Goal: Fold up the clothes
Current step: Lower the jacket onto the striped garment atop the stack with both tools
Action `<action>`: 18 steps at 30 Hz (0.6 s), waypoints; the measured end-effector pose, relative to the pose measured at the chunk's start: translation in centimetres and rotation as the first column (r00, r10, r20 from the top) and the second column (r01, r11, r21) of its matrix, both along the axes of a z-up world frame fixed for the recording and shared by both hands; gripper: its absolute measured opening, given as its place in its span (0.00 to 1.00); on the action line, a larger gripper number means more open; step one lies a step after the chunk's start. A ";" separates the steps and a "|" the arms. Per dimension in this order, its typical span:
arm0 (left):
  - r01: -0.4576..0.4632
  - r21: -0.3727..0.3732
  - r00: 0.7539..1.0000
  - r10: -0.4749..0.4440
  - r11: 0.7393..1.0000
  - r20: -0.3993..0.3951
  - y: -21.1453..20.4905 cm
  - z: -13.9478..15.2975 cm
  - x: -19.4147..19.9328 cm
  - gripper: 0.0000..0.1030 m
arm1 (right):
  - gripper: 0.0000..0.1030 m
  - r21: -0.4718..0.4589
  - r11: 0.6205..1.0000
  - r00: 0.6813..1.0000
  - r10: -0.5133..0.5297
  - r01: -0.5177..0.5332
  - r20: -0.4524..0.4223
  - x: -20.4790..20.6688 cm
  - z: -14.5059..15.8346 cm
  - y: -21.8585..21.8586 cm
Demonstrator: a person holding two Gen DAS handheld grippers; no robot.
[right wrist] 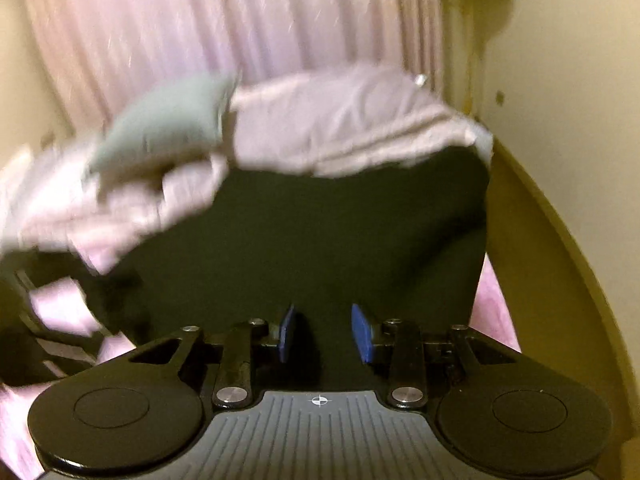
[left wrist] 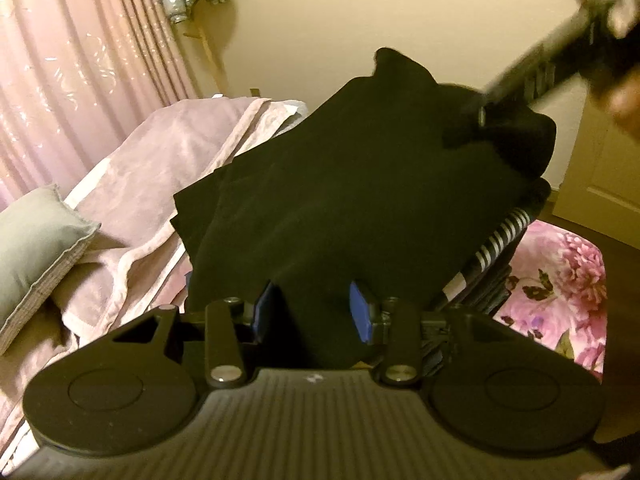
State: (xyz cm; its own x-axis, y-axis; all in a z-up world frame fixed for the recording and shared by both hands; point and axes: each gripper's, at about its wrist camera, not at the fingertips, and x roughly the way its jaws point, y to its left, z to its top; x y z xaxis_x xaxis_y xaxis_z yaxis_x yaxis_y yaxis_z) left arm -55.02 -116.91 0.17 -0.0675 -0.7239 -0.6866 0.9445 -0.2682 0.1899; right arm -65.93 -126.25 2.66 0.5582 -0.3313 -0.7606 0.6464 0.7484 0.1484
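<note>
A black garment [left wrist: 360,184] lies spread over a pile on the bed, one folded edge toward the left. My left gripper [left wrist: 316,312] is shut on its near edge, and the cloth bunches between the blue pads [left wrist: 360,316]. My right gripper [left wrist: 480,114] comes in blurred from the upper right and pinches the far corner, which stands raised. In the right wrist view the same black garment [right wrist: 320,232] fills the middle and runs down between that gripper's [right wrist: 325,334] blue pads [right wrist: 362,334]. The view is motion-blurred.
A black-and-white striped garment [left wrist: 496,240] sticks out under the black one on the right. A pink blanket [left wrist: 160,168] and a grey pillow [left wrist: 36,240] lie to the left, with a floral sheet [left wrist: 560,280] to the right. Pink curtains [left wrist: 80,60] hang behind, and a pale cabinet door [left wrist: 600,184] is at far right.
</note>
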 end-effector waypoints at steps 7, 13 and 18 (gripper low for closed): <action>0.004 0.069 0.997 0.001 0.998 -0.072 -0.7 2.5 -0.6 0.35 | 0.34 0.055 0.998 0.999 0.007 -0.010 0.044 -4.7 -3.0 -0.1; -0.071 0.130 0.987 0.089 0.989 -0.136 -4.7 1.1 0.9 0.36 | 0.35 0.045 0.999 0.998 0.019 -0.021 0.056 -5.9 -3.4 0.7; -0.113 0.169 0.977 0.140 0.979 -0.158 -6.3 -0.5 2.5 0.38 | 0.35 0.067 0.996 0.998 0.066 -0.066 0.005 -4.2 -1.9 -0.9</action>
